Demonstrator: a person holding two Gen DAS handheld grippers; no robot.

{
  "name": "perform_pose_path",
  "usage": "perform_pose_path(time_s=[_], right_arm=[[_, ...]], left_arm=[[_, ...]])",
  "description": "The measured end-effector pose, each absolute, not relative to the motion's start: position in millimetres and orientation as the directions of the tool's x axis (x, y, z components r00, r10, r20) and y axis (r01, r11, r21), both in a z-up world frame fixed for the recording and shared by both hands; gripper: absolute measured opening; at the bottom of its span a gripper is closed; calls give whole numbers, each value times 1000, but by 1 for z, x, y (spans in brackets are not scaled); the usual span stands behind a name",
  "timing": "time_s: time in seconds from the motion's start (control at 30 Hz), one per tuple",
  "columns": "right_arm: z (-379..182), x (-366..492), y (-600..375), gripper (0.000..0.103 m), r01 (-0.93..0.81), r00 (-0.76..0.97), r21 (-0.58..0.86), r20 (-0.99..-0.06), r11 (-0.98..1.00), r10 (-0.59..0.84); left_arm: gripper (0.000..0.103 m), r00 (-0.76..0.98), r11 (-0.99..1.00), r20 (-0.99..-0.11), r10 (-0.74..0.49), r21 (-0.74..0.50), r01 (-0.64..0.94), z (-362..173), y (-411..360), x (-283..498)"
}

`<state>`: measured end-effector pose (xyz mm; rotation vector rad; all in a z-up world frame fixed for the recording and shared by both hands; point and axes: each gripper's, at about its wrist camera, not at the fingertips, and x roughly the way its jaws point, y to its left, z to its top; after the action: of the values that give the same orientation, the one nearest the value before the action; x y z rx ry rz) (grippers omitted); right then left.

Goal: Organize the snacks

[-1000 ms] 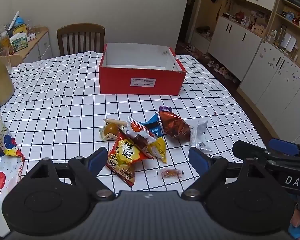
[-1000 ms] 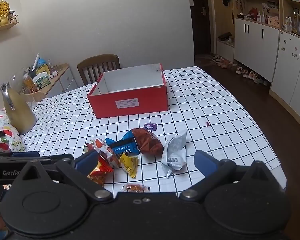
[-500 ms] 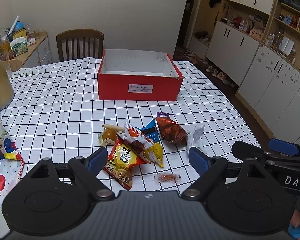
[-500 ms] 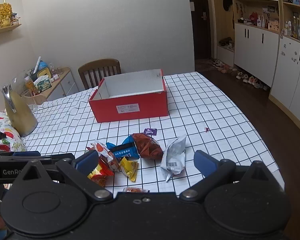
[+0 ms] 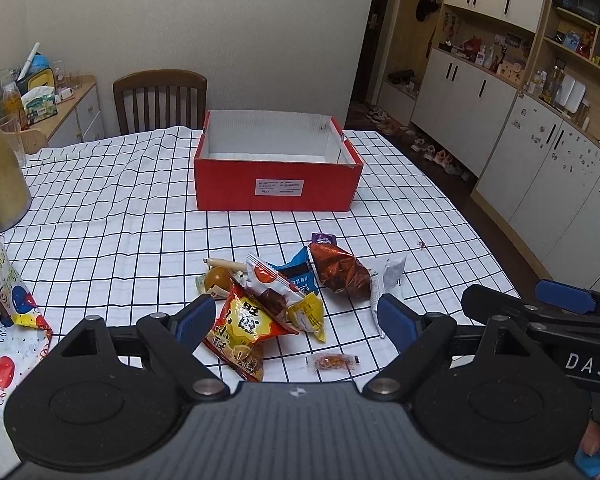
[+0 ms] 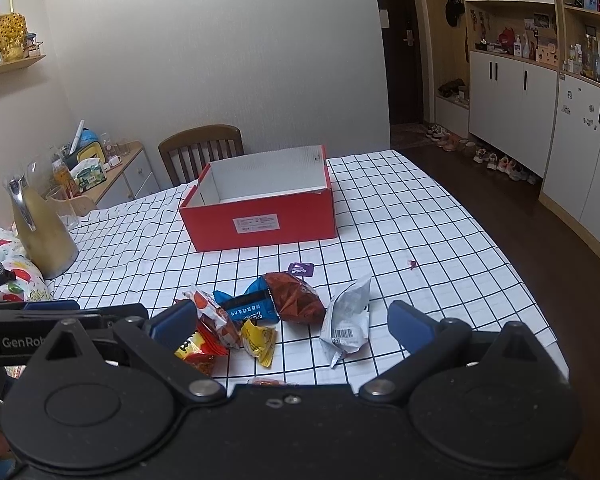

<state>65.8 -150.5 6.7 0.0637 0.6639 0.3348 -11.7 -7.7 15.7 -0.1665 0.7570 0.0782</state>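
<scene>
Snacks (image 5: pixel 288 300) lie in a loose pile on the checked tablecloth (image 5: pixel 112 232), near the front edge of the table and well short of the red box (image 5: pixel 276 184), which stands open with nothing seen inside it. In the pile: a yellow-and-red chip bag (image 5: pixel 244 332) nearest the left gripper, a clear-wrapped pastry (image 5: pixel 272 284) lying over it, a blue packet (image 5: pixel 298 274), a brown foil bag (image 5: pixel 340 270) and a silver pouch (image 6: pixel 346 322) at the right end. A small wrapped candy (image 5: pixel 332 361) sits apart at the front, and a purple sweet (image 6: pixel 301 268) lies just behind the brown bag. A wooden chair (image 5: pixel 160 100) stands behind the table, a yellow jug (image 6: pixel 44 232) at its left side, and a balloon-print gift bag (image 5: pixel 4 312) by the left edge. White cupboards (image 5: pixel 540 152) line the right wall.

Nothing stands between the grippers and the pile. The left gripper (image 5: pixel 298 318) has its jaws spread wide, holding and touching nothing, with the chip bag seen between its blue pads (image 5: pixel 196 318). The right gripper (image 6: pixel 292 322) is likewise wide apart with nothing held (the pouch lies just inside its right pad).

Compared with a second ago, both cameras sit a little higher and further back, so the pile appears lower in view; the snacks themselves have not shifted
</scene>
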Motion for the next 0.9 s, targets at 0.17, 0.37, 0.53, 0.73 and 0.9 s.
perform_pose_path(time_s=[0.17, 0.37, 0.53, 0.73, 0.9], right_arm=[[7, 64, -152, 102, -286, 741, 167, -586, 944, 328], [7, 63, -151, 102, -292, 744, 163, -580, 942, 331], [6, 63, -151, 102, -292, 744, 166, -580, 942, 333], [6, 64, -149, 102, -296, 743, 166, -580, 941, 335], [6, 64, -149, 102, -295, 743, 166, -579, 941, 335]], left_arm=[[88, 729, 984, -685, 12, -122, -131, 17, -7, -12], [88, 732, 984, -681, 16, -118, -132, 18, -6, -12], [88, 734, 984, -679, 17, -119, -134, 17, -5, -12], [88, 734, 984, -679, 16, -120, -133, 17, -5, -12], [88, 734, 984, -679, 18, -118, -133, 17, -5, -11]])
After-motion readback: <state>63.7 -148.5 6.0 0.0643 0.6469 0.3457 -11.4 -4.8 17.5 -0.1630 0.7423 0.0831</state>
